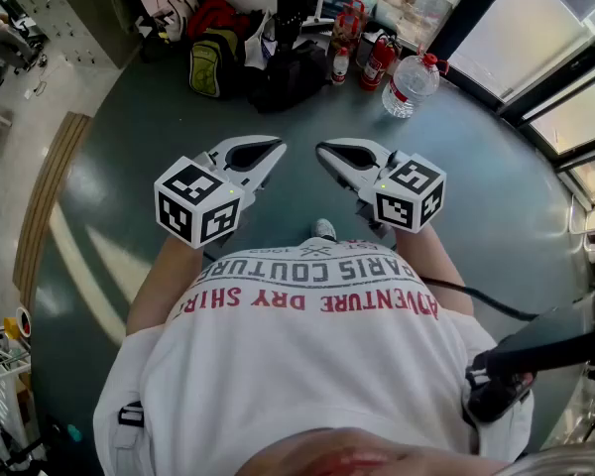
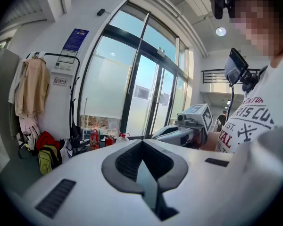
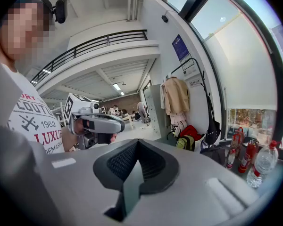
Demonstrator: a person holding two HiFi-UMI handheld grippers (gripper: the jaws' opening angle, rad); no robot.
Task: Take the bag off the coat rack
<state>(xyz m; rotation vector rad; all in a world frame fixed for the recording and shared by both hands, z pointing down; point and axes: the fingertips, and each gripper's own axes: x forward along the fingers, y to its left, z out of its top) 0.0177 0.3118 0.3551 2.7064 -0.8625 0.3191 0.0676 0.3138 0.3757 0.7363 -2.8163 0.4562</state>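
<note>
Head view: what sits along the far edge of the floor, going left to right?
Yellow-green backpack → black soft bag → red fire extinguishers → clear plastic water bottle with a red cap.

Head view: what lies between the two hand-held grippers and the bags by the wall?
Only bare floor, from left hand-held gripper and right hand-held gripper to the bags, as the head view shows.
</note>
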